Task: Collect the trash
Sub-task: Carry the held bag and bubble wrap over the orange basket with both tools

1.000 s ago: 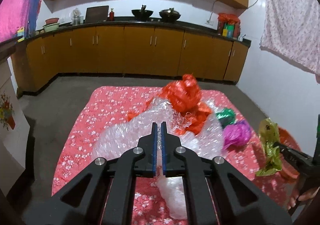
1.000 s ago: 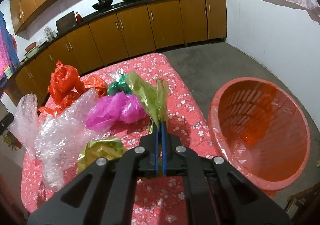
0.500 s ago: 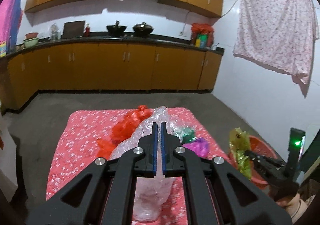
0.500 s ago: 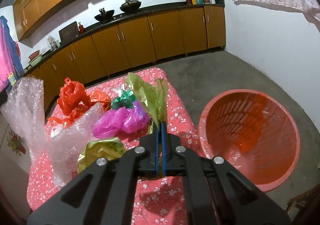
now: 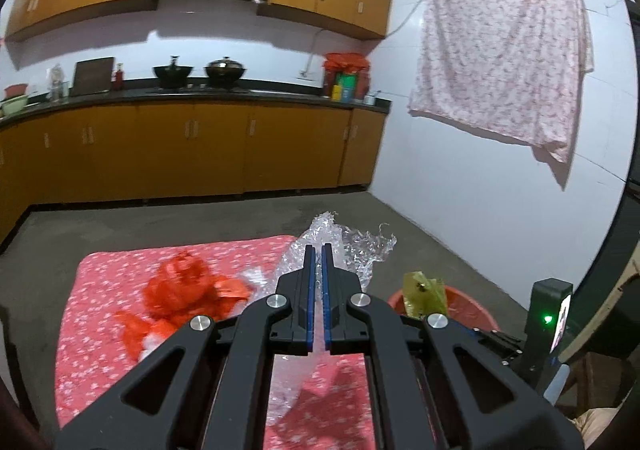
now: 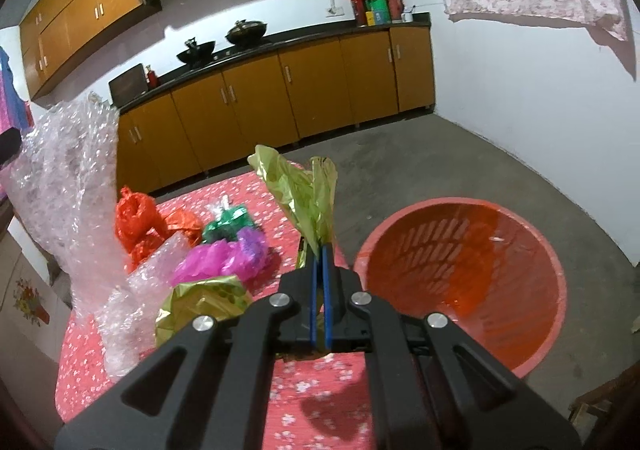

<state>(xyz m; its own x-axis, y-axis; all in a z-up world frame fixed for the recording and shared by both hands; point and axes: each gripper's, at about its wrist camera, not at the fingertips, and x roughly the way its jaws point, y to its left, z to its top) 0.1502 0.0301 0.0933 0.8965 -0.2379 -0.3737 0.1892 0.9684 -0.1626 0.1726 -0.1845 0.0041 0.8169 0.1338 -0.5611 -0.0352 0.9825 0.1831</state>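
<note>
My left gripper is shut on a clear bubble-wrap sheet and holds it lifted above the table; the sheet also shows in the right wrist view. My right gripper is shut on a yellow-green foil wrapper, held up beside the red plastic basket. The wrapper and the basket rim show low right in the left wrist view. On the red floral tablecloth lie a red bag, a green wrapper, a magenta bag and a gold foil ball.
The basket stands on the grey floor right of the table. Wooden kitchen cabinets run along the far wall. A pink cloth hangs on the white right wall. A device with a green light stands at the right edge.
My left gripper has risen and swung right with the bubble wrap, lifting it off the table. My right gripper has lifted a little with the foil wrapper and stays beside the basket.
</note>
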